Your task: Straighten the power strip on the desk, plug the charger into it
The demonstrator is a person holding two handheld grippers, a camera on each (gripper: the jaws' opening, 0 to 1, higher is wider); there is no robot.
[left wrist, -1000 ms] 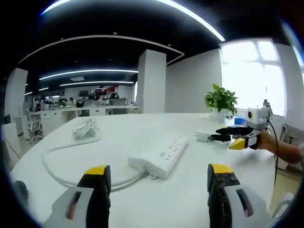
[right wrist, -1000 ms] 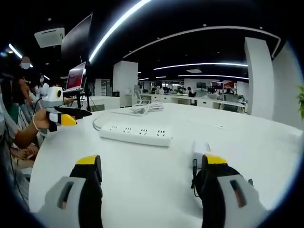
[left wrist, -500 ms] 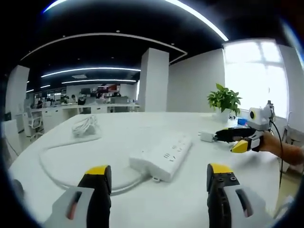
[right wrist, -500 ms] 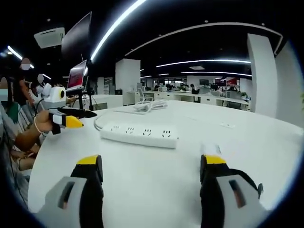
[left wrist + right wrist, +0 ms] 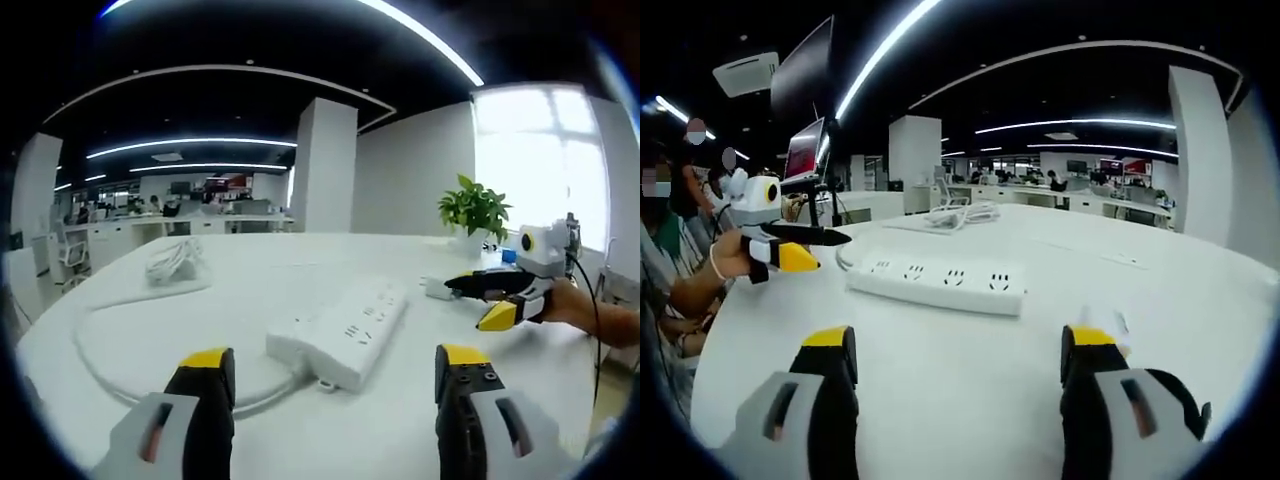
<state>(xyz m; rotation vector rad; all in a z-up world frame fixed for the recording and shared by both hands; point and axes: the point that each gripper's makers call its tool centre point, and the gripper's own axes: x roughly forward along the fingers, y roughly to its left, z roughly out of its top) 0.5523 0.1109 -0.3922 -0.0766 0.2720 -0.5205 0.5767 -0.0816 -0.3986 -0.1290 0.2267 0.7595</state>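
Right gripper view: my right tool [image 5: 955, 350] is spread, the charger [image 5: 1102, 322] now beside its right jaw; the power strip [image 5: 936, 284] lies on the bench [image 5: 940, 400]. Left tool [image 5: 335, 368] stays spread.

White strip [image 5: 342, 331] and white cable [image 5: 120, 350] lie on a white desk [image 5: 250, 270]; gripper [image 5: 335, 375] tips are yellow over black; the far plant [image 5: 470, 208] is green.
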